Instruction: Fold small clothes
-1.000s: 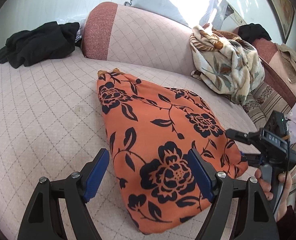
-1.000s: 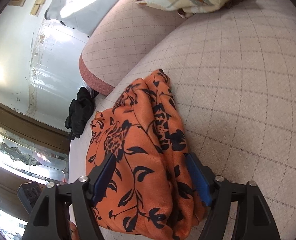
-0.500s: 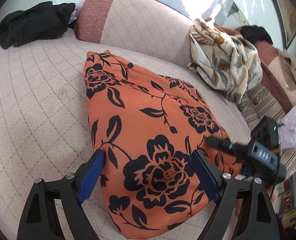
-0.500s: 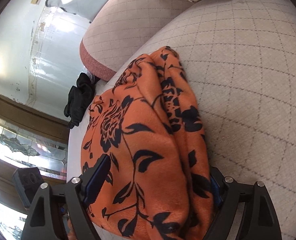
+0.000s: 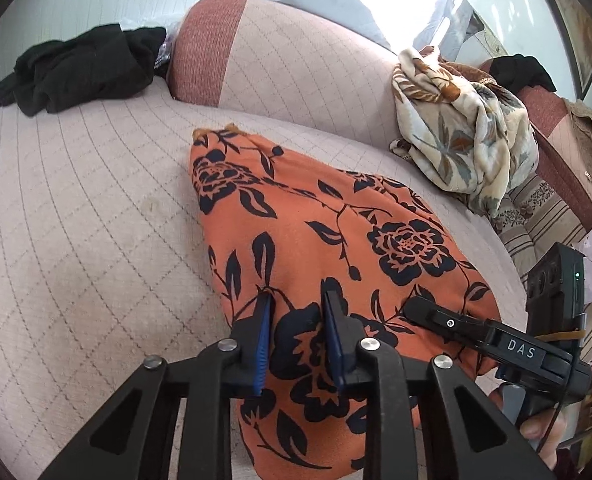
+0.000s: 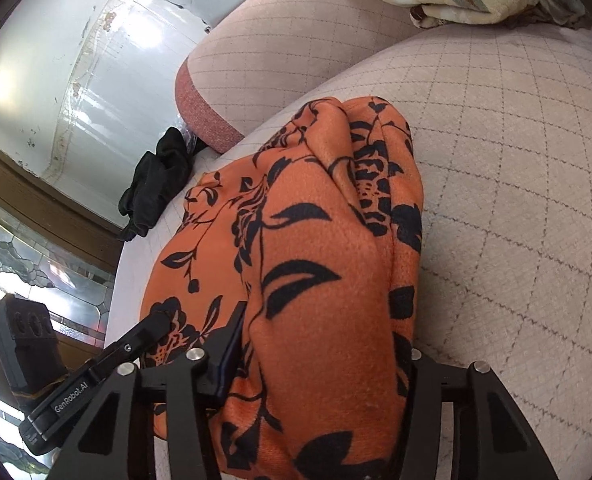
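Note:
An orange garment with black flowers [image 5: 316,240] lies folded on the beige quilted sofa seat [image 5: 75,240]. My left gripper [image 5: 296,308] has closed on a pinch of its near edge, the blue pads pressed into the cloth. My right gripper [image 6: 320,364] holds the garment's right end, a thick bunch of the orange cloth [image 6: 316,260] filling its jaws and hiding the right finger. The right gripper also shows in the left wrist view [image 5: 476,332], and the left gripper shows in the right wrist view [image 6: 107,364].
A black garment [image 5: 79,68] lies at the seat's far left. A cream floral blanket [image 5: 460,136] is heaped at the far right against the backrest [image 5: 296,60]. Striped cushions [image 5: 548,220] lie to the right.
My left gripper's jaws have narrowed from wide open to pinching the orange garment's near edge. My right gripper has pushed onto the garment's end and gathered cloth between its fingers.

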Motion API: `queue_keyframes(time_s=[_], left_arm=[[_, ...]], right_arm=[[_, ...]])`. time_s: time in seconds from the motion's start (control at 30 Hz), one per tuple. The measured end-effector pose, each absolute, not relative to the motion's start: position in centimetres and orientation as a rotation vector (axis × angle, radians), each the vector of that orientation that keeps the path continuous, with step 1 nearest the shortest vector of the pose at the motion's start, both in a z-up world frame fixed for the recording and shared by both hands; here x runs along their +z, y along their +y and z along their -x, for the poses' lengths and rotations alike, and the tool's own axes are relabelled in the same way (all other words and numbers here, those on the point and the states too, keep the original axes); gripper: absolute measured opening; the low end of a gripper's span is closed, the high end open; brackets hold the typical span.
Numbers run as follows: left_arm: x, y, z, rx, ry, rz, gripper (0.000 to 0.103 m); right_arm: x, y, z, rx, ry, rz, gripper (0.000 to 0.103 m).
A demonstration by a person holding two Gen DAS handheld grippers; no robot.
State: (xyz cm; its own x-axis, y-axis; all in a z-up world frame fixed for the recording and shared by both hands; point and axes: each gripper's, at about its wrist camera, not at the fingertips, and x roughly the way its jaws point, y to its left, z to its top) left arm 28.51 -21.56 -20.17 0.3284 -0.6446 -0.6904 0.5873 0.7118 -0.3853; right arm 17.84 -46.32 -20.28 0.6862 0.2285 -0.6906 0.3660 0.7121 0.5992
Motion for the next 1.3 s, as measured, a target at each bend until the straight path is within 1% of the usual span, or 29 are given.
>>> queue_keyframes(time_s=[0.2,0.37,0.53,0.63,0.7,0.77,0.8,0.83,0.87,0.93,1.0,1.03,1.07,1.1,1.13,1.2,1.3], left_arm=[[-18.5,-20.7,-27.9,-0.792,0.878,0.063,0.022],[-17.0,-19.4,-27.3,-0.774,0.852,0.043,0.017],[-15.5,-17.1,-25.6,-0.818,0.830,0.053,0.003],[-14.8,-15.7,-23.2,-0.813,0.799,-0.011,0.003],[-15.6,-14.3,-22.4,-0.763,0.818,-0.048,0.003],[-16.8,-12.4,-22.9,-0.750,0.872,0.009,0.003],[-17.4,-11.4,-23.3,-0.734,0.884,0.034,0.004],[-18.0,-10.6,-23.8,-0.724,0.884,0.044,0.012],[-18.5,-10.2,-24.3,-0.720,0.893,0.042,0.019],[-19.2,-9.9,-25.0,-0.710,0.900,0.062,0.053],[-19.3,-10.4,-25.5,-0.760,0.889,0.111,0.068],[-19.2,-10.9,-25.6,-0.801,0.887,0.132,0.073],[-19.2,-11.4,-25.9,-0.842,0.889,0.150,0.076],[-19.2,-11.8,-26.1,-0.888,0.893,0.165,0.084],[-19.5,-12.5,-26.4,-0.920,0.906,0.170,0.090],[-20.4,-14.0,-27.2,-0.927,0.954,0.166,0.090],[-23.2,-15.9,-29.0,-0.991,1.106,0.214,0.090]], right_arm=[[-18.8,-45.6,-17.7,-0.044,0.818,-0.778,0.051],[-17.6,-44.6,-17.0,-0.008,0.800,-0.761,0.050],[-16.6,-42.7,-15.6,-0.005,0.797,-0.743,0.048],[-15.8,-40.6,-13.8,0.015,0.786,-0.727,0.046],[-15.6,-39.1,-12.8,-0.058,0.831,-0.664,0.046],[-17.7,-39.2,-11.7,-0.120,0.905,-0.730,0.046],[-18.6,-39.7,-11.2,-0.147,0.903,-0.745,0.048],[-19.4,-40.5,-10.7,-0.154,0.885,-0.777,0.051],[-20.1,-41.7,-10.5,-0.125,0.871,-0.873,0.053],[-20.3,-43.4,-10.1,-0.118,0.850,-1.009,0.060],[-19.7,-44.5,-9.6,-0.131,0.800,-1.010,0.065],[-19.6,-44.9,-9.5,-0.136,0.785,-1.006,0.069],[-19.8,-45.4,-9.7,-0.145,0.789,-1.020,0.070],[-20.1,-45.9,-9.8,-0.138,0.793,-1.048,0.073],[-20.5,-46.2,-10.0,-0.123,0.790,-1.077,0.073],[-21.4,-46.6,-10.2,-0.105,0.786,-1.122,0.075],[-22.7,-46.7,-11.7,-0.077,0.809,-1.176,0.077]])
